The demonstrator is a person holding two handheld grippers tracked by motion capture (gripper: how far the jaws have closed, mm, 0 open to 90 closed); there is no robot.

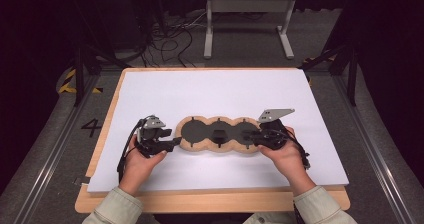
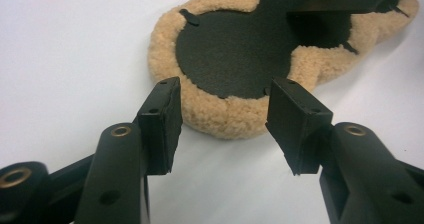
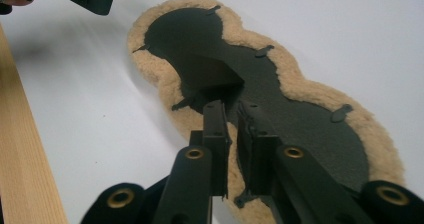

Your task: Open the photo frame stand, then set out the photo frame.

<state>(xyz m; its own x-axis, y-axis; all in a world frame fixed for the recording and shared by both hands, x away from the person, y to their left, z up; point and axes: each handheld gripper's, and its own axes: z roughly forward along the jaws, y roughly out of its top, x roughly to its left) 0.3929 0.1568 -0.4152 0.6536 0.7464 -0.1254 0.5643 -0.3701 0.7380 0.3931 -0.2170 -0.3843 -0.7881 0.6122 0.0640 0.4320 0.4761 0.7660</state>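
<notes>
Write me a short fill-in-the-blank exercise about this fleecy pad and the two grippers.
1. The fleecy pad has three round lobes, black on top with a fluffy rim coloured ____.
2. The pad lies on a ____ board.
3. The left gripper has its fingers standing ____, at the pad's end lobe.
4. The right gripper reaches over the pad's ____ top.

Missing words: tan; white; apart; black

Wooden table (image 1: 215, 202) w/ white board (image 1: 215, 91) on it; fleece-edged black pad (image 1: 202, 145) lies on board.
</notes>
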